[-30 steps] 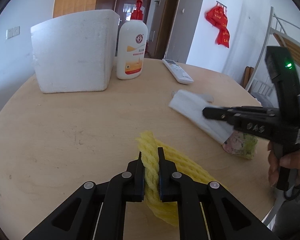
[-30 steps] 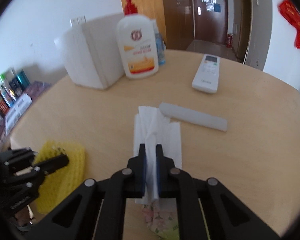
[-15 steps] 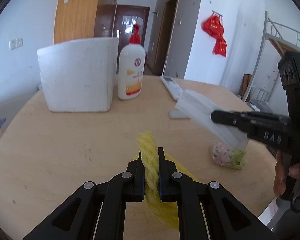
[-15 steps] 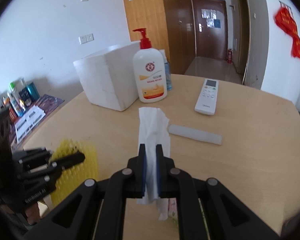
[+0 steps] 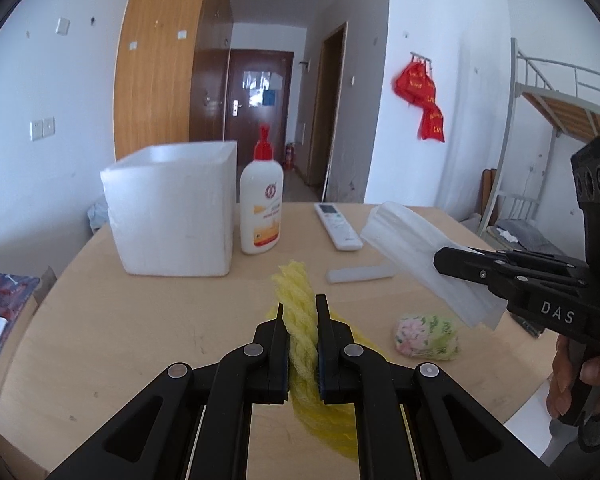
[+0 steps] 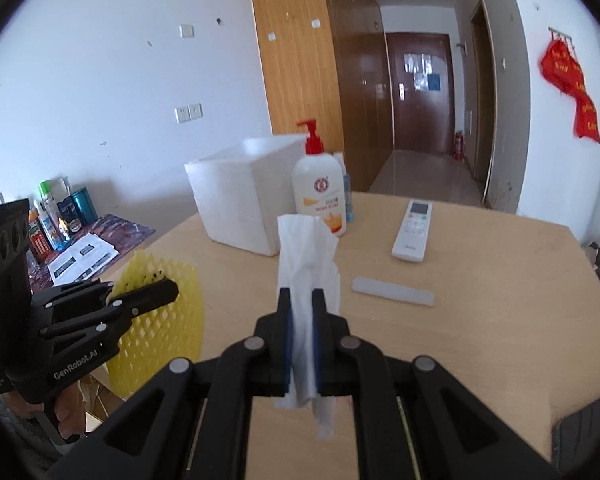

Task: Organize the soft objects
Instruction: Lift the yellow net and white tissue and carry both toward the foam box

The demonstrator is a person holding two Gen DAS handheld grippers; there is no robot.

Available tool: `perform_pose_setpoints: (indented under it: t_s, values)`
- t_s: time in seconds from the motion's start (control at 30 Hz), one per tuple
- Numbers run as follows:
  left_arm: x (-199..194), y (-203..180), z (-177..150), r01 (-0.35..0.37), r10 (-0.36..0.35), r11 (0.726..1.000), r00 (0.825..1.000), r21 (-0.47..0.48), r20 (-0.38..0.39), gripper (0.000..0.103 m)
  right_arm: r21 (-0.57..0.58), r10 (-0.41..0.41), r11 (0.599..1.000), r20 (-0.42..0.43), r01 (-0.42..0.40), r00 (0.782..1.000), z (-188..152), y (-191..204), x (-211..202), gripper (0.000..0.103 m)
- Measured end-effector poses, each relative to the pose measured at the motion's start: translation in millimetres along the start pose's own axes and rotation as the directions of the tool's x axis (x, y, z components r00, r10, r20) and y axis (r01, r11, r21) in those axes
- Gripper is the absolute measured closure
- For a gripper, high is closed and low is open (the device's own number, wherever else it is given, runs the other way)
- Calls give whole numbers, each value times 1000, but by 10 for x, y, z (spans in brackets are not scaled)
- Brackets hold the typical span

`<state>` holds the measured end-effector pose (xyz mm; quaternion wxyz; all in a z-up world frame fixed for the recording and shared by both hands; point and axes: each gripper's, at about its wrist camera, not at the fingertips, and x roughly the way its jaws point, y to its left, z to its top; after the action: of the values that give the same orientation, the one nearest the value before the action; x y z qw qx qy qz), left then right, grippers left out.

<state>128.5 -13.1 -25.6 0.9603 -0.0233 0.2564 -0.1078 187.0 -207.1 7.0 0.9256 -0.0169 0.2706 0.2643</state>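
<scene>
I have the left hand-held gripper (image 5: 302,316) pinching the yellow foam mesh sleeve (image 5: 296,304), which is bunched between its jaws and held above the round light-wood bench (image 5: 140,332). I have the right hand-held gripper (image 6: 301,304) pinching the folded white paper tissue (image 6: 306,256), which stands up from its jaws clear of the bench. In the left wrist view, a small floral-patterned soft bundle in pink and green (image 5: 426,336) lies on the bench near its front edge, below the tissue. Beyond it, a flat translucent white strip (image 6: 392,291) lies on the bench surface. Further back, a white remote control (image 6: 414,230) lies flat. At the far side stand a white pump bottle with a red dispenser (image 6: 320,184) and, just beside it, an open white foam box (image 5: 176,208).
</scene>
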Motion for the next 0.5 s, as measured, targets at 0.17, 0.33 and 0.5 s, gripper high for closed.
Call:
perform_pose_setpoints:
  t_s: [0.17, 0.33, 0.5]
  values:
    - [-218, -58, 41, -14, 13, 1000, 999, 13, 53, 93, -9, 3, 1000, 56, -2, 998, 2, 64, -218, 92]
    - [-455, -126, 67, -41, 38, 999, 992, 26, 117, 93, -24, 16, 1000, 120, -13, 993, 2, 127, -426, 92]
    - [-651, -149, 103, -48, 42, 998, 985, 33, 168, 93, -46, 26, 999, 152, -20, 988, 7, 182, -530, 92]
